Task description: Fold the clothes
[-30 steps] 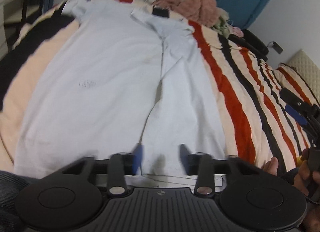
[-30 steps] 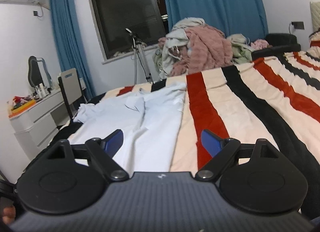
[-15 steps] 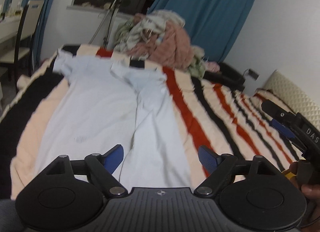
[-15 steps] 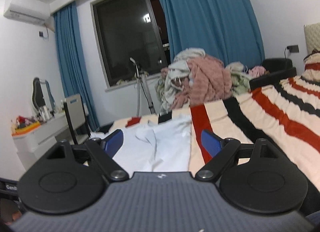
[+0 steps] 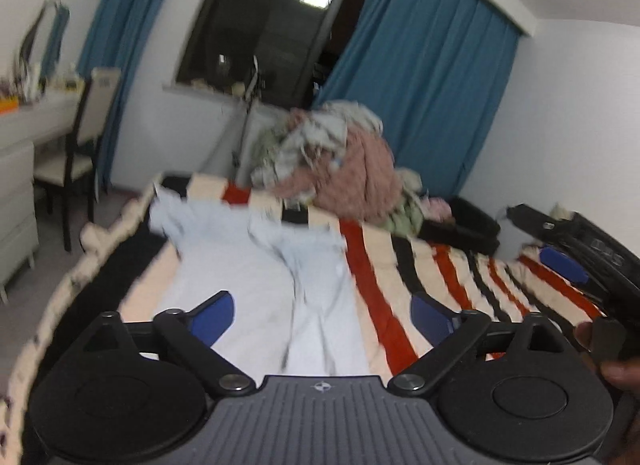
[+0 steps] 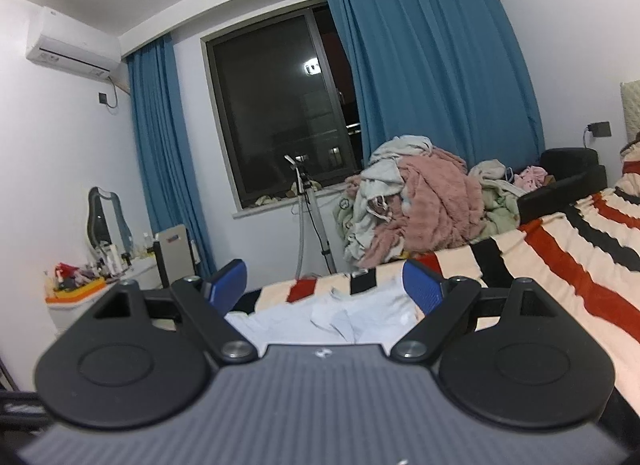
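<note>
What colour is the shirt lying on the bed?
Pale blue shirt, clearest in the left wrist view.

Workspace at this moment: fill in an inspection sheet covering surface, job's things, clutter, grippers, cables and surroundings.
Surface: bed with a striped blanket in cream, red and black.
Job's things: pale blue shirt lies spread on the blanket, one side folded inward, collar toward the far end.
Clutter: heap of unfolded clothes at the far end of the bed.
Grippers: left gripper has its jaws opening, nothing between them; right gripper open, holding nothing; both are above the shirt, apart from it.
Cables: a plug and cord at a wall socket.
Surroundings: dark window, blue curtains, air conditioner, dresser, chair.
</note>
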The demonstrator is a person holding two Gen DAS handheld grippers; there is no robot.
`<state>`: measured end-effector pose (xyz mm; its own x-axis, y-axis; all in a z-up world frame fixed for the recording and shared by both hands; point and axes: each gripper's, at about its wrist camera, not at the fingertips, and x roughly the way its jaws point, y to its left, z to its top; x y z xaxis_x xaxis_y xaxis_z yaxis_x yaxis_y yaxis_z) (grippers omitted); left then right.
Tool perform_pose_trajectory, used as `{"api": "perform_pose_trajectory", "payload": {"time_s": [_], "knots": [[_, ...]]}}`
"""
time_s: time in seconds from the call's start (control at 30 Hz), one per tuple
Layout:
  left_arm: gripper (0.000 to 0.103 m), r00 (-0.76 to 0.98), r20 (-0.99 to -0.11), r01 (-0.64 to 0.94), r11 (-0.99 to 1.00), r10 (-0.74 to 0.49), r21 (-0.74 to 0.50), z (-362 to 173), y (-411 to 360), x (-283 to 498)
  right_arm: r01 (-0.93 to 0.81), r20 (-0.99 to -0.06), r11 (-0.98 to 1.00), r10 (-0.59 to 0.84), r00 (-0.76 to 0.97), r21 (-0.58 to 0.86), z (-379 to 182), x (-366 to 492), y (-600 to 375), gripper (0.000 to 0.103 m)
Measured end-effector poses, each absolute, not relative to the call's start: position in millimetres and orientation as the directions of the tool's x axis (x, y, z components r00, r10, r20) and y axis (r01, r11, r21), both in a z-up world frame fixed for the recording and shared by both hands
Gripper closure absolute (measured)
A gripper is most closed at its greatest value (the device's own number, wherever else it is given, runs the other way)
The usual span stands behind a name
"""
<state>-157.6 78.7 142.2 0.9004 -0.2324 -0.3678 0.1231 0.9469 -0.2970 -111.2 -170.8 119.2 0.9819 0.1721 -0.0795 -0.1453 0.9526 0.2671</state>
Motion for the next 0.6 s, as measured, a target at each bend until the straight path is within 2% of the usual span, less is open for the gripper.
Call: {"api": "perform_pose_trajectory", "payload": {"time_s": [0.13, 0.2, 0.3, 0.5, 0.6], "knots": [[0.001, 0.924, -0.321, 0.122, 0.957, -0.207, -0.265, 173, 72, -152, -0.182, -0.108, 0.948, 0.216, 0.970, 0.263, 151, -77, -166, 0.017], [0.001, 0.929, -0.320, 0.102, 0.961, -0.184, -0.256, 175, 68, -139, -0.205, -0.138, 0.948, 0.243, 0.960, 0.245, 158, -57, -164, 0.016], [0.001, 0.925, -0.339, 0.063, 0.947, -0.174, -0.314, 159, 76, -108, -0.221, -0.173, 0.957, 0.254, 0.952, 0.189, 156, -28, -155, 0.017], [0.001, 0.913, -0.388, -0.005, 0.946, -0.128, -0.324, 97, 103, -25, -0.262, -0.298, 0.956, 0.291, 0.909, 0.135, 99, 57, -123, 0.017], [0.001, 0.921, -0.380, -0.040, 0.950, -0.084, -0.309, 64, 124, 5, -0.300, -0.385, 0.946, 0.325, 0.864, 0.125, 55, 110, -91, 0.017]]}}
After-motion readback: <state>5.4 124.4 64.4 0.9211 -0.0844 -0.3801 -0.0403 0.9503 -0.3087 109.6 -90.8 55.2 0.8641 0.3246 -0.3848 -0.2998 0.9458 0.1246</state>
